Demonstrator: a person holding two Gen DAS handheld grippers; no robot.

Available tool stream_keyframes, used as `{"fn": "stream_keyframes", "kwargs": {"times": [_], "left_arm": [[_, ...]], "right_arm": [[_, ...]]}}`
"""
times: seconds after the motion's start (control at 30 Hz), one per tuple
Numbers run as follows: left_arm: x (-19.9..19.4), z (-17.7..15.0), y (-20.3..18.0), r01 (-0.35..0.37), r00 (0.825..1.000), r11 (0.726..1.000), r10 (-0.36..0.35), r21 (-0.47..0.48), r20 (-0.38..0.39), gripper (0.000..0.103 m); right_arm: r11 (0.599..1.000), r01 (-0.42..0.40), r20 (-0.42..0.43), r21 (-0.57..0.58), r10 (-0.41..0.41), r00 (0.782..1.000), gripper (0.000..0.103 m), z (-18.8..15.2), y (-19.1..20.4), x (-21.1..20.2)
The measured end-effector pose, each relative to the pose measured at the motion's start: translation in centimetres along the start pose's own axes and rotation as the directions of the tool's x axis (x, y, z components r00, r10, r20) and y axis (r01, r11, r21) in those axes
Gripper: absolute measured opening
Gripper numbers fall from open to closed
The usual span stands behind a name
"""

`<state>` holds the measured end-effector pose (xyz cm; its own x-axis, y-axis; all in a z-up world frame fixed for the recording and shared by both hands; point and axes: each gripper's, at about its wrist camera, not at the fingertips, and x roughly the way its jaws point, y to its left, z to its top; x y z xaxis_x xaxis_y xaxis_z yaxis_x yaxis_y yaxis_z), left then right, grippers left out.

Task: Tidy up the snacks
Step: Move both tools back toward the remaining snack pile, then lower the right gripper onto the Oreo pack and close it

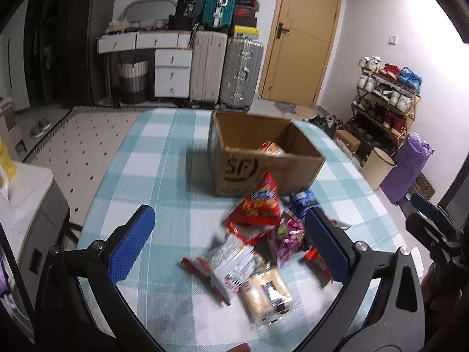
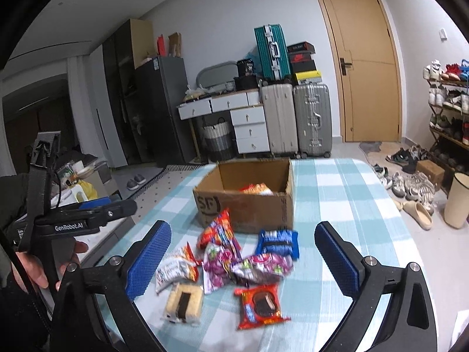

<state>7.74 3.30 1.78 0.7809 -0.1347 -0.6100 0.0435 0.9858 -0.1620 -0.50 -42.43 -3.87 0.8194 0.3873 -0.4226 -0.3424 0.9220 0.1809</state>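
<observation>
**Both grippers open above the snack pile**

The left gripper [image 1: 231, 252] and right gripper [image 2: 243, 258] hang with jaws wide, empty. The snacks [image 2: 231, 267] lie loose on the bench [image 2: 337, 193], just before the cardboard box [image 2: 249, 202]. Best to pinch one outer packet, not several. Only the right view shows the red biscuit packet [image 2: 259, 305] clearly.

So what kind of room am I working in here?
Most likely a home living area or entryway: stacked suitcases by a door, a shoe rack, and a checked tablecloth.
</observation>
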Motion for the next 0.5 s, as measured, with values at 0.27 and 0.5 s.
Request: {"fn": "stream_keyframes", "kwargs": {"times": [0.27, 0.5], "left_arm": [[2.2, -2.3, 1.1, -0.013, 0.999, 1.000, 0.012, -0.017, -0.037, 0.102], [4.4, -4.2, 1.2, -0.012, 0.998, 1.000, 0.012, 0.000, -0.067, 0.102]], "right_arm": [[1.000, 0.017, -0.063, 0.024, -0.015, 0.998, 0.100, -2.8, -0.8, 1.9], [1.000, 0.027, -0.117, 0.016, -0.025, 0.993, 0.100, -5.2, -1.1, 3.9]]}}
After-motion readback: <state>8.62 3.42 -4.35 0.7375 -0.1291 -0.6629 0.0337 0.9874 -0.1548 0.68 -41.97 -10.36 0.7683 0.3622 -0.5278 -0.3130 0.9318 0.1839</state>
